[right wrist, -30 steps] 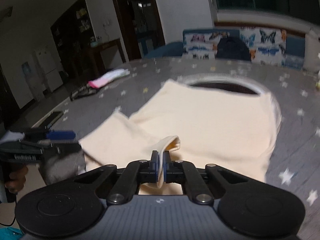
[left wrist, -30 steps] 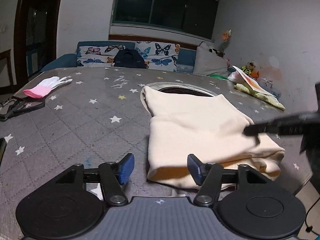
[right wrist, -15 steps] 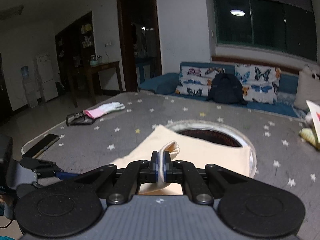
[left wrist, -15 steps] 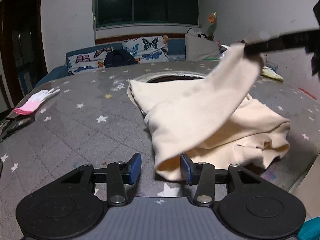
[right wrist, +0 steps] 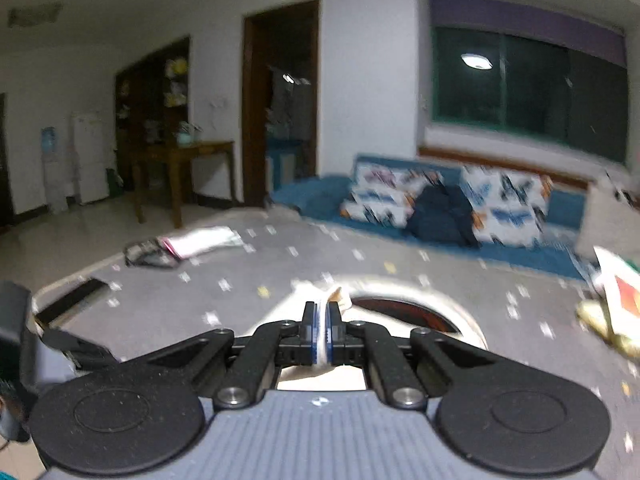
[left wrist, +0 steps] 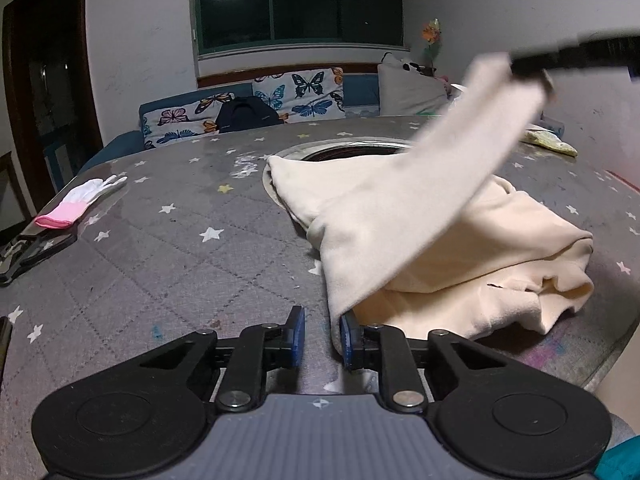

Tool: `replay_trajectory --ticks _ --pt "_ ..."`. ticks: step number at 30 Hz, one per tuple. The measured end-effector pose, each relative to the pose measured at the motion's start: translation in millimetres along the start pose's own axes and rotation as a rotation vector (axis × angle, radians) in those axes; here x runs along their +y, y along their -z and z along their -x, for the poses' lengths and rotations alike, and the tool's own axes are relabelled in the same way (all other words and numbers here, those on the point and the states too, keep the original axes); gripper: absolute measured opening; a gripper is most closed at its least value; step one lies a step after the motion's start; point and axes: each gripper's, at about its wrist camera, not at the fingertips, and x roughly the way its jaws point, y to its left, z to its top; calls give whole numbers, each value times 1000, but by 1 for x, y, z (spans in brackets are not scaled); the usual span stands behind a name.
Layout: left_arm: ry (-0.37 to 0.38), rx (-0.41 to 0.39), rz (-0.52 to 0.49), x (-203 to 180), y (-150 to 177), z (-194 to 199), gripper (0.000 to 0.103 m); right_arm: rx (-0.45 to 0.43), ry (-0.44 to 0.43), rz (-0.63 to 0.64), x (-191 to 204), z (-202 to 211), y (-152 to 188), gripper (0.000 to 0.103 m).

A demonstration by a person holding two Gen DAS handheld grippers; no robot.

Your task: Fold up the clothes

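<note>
Garment (left wrist: 420, 232) lies on the starred table (left wrist: 160, 240), one corner raised up and rightward, pinched between the pressed-together fingers of the right gripper (right wrist: 321, 334). The left gripper (left wrist: 320, 338), fingers slightly parted with nothing clamped, sits at the near hanging corner, so it is nearer that edge.

- A home living room is shown.
- A blue sofa (right wrist: 472, 216) with butterfly-print cushions (left wrist: 304, 90) is seen beneath a dark window (left wrist: 298, 2).
- A wooden side table (right wrist: 180, 168) and white fridge (right wrist: 86, 158) are seen.
</note>
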Motion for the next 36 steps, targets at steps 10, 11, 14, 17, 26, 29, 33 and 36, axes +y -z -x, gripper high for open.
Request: replay_trajectory --ticks 10,11,14,17,26,29,33,36 --pt "58 43 -15 12 -5 12 24 214 34 -78 -21 -23 56 10" --pt "63 39 -15 14 -7 15 26 205 39 -80 -22 -21 56 10" --pt "86 12 2 20 -20 22 26 168 45 -97 -26 -22 49 11" --pt "116 -27 26 20 -40 17 26 155 29 -102 -25 -33 49 11" --pt "191 11 72 1 -69 -49 26 213 9 -147 -25 -66 72 11" --pt "173 58 99 7 -65 -65 26 222 5 -148 -26 -67 77 11" --pt "179 60 124 18 -64 -62 26 222 -4 -143 -28 -65 75 13" --pt "174 38 136 22 -72 -60 26 203 -5 -141 -28 -63 71 22"
